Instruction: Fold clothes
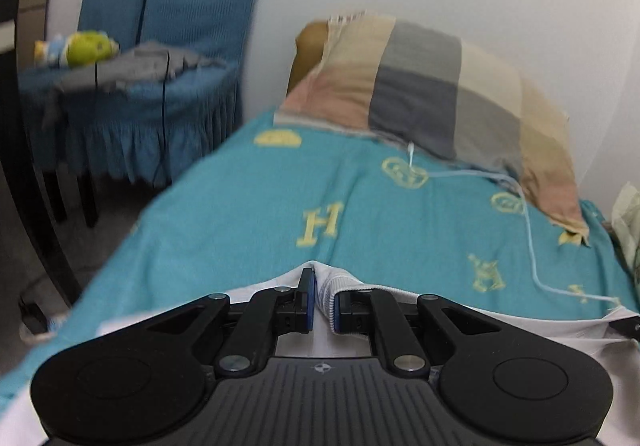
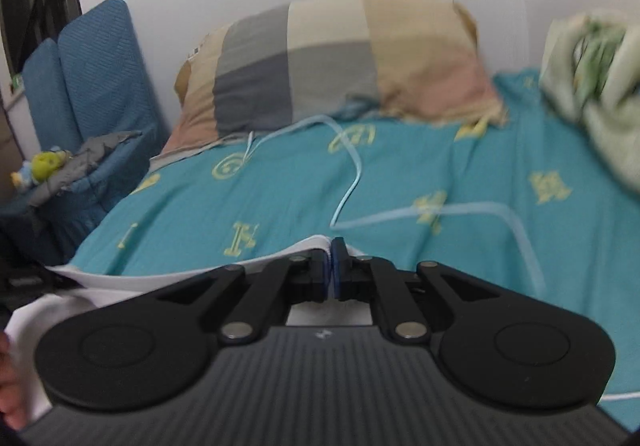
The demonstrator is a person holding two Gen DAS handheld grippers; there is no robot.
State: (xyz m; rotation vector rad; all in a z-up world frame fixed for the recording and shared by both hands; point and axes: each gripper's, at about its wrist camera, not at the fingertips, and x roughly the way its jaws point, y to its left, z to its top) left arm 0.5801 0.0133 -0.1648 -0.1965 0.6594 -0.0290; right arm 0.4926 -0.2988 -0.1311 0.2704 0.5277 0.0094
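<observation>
A white garment (image 1: pixel 384 292) with a ribbed hem is pinched between the blue pads of my left gripper (image 1: pixel 324 300), which is shut on a bunched fold of it. The cloth stretches right towards the edge of that view. In the right wrist view the same white garment (image 2: pixel 168 280) runs off to the left, and my right gripper (image 2: pixel 331 272) is shut tight on its edge. Both grippers hold the garment just above a teal bedspread (image 1: pixel 240 214) with yellow motifs. Most of the garment hangs below the grippers, hidden from view.
A patchwork pillow (image 1: pixel 432 94) leans on the white wall at the head of the bed. A pale blue cord (image 2: pixel 352 174) trails across the bedspread (image 2: pixel 500 254). A crumpled green-white cloth (image 2: pixel 592 86) lies far right. A blue-covered chair (image 1: pixel 160 46) holds grey cloth and a plush toy (image 1: pixel 86 48).
</observation>
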